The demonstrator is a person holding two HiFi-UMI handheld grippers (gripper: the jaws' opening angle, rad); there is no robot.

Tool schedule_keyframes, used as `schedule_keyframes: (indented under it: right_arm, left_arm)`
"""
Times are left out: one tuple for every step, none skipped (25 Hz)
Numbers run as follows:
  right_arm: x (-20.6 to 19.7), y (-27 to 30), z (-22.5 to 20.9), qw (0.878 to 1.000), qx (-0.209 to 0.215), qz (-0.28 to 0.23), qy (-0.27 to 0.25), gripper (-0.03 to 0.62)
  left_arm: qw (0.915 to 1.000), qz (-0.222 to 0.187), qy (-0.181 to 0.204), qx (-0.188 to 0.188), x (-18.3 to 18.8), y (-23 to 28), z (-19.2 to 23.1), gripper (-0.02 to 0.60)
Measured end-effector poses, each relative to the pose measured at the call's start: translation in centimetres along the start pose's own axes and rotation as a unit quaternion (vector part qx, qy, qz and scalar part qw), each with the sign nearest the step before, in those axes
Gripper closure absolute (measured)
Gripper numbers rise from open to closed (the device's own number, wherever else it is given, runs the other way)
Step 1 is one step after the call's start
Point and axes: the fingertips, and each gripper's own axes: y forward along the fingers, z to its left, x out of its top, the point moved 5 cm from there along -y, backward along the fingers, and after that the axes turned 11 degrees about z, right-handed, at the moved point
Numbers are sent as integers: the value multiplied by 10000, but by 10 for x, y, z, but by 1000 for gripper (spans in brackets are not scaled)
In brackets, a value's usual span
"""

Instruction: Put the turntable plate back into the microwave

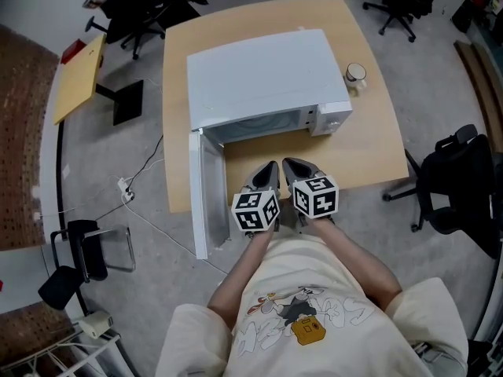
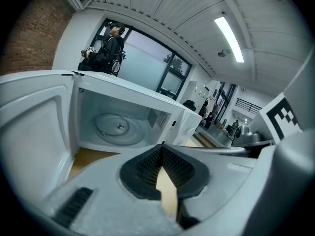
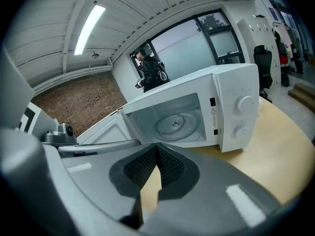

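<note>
The turntable plate (image 3: 174, 123) already lies flat inside the open microwave (image 1: 259, 81) on the worktop (image 1: 369, 148). The left tool (image 2: 161, 154) and right tool (image 3: 156, 152) are both closed and empty, just before it. Likely only its door (image 1: 200, 199) remains to be shut.

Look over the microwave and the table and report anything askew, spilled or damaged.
Nothing stands out. The turntable plate lies flat on the floor of the microwave, whose door hangs open; the mug stands upright beside it on the table, with no spill or damage visible.
</note>
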Motion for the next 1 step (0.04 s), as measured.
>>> schedule_keyframes:
  right_arm:
    - [-2, -1, -1, 10000, -5, 23, 23, 589]
  left_arm:
    - [10000, 6, 7, -6, -1, 0, -1, 584]
